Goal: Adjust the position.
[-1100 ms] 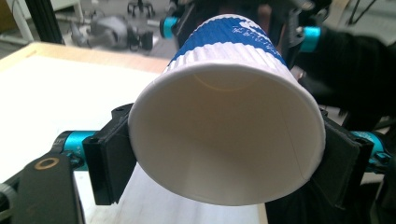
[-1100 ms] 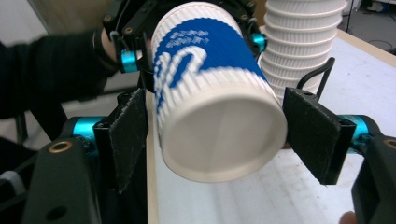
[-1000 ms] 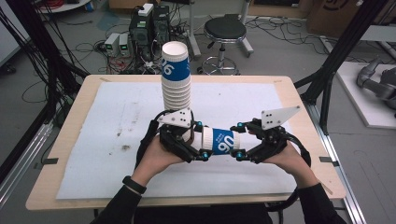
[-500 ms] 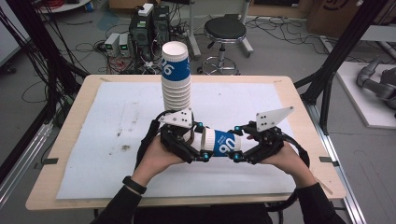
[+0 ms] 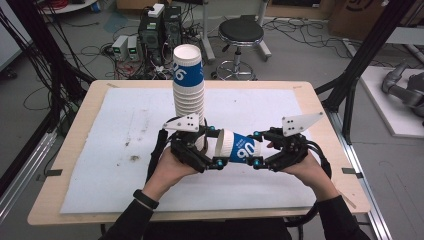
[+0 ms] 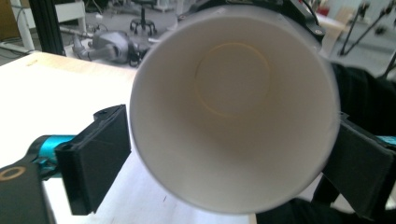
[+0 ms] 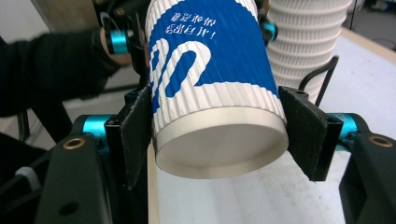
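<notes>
Cup (image 5: 239, 148) lies sideways between both hands above the table (image 5: 320, 200): right gripper (image 5: 260, 148) pinches its base, left gripper (image 5: 216, 148) has just spread off the rim (handover nearly done); stack (image 5: 189, 85) waits behind.

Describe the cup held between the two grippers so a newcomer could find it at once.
On the white sheet covering the wooden table, a tall stack of cups stands upright. Just in front of it, one blue and white ribbed paper cup hangs between the grippers. Unlike the stacked ones, it lies sideways in the air.
</notes>
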{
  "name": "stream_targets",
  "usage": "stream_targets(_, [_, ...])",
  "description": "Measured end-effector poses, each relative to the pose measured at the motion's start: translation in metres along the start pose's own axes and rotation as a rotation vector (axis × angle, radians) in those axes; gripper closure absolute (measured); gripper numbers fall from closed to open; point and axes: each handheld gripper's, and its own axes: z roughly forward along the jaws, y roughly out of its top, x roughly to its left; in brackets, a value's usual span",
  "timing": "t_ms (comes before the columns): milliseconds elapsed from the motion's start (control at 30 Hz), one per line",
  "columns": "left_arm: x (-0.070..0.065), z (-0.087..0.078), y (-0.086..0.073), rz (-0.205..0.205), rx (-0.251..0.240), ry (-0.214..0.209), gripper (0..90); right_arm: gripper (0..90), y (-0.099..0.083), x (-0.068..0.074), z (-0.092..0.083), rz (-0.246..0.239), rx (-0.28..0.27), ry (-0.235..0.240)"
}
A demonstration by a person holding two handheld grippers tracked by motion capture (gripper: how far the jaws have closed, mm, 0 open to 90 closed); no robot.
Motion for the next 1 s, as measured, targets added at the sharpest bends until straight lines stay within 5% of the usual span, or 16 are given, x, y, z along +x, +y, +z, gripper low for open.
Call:
stream_targets(133, [0.003, 0.002, -0.005, -0.044, -0.073, -0.034, 7.2, 30.1, 0.000, -0.001, -0.003, 0.017, -0.057, 0.007])
stream_targets(333, [0.001, 0.001, -0.004, -0.033, -0.124, -0.061, 15.5, 30.1, -0.001, 0.001, 0.004, 0.021, -0.058, 0.019])
stream_targets(500, [0.001, -0.001, -0.004, -0.030, -0.114, -0.059, 18.2, 30.3, -0.002, 0.000, 0.005, 0.023, -0.053, 0.024])
stream_targets(767, [0.000, -0.005, 0.005, 0.008, 0.002, -0.032, 18.8, 23.7, -0.002, 0.001, 0.006, 0.014, 0.010, 0.025])
stream_targets(1000, [-0.002, -0.004, 0.007, 0.018, 0.020, -0.032, 19.5, 22.4, -0.001, 0.005, 0.015, -0.007, 0.088, 0.023])
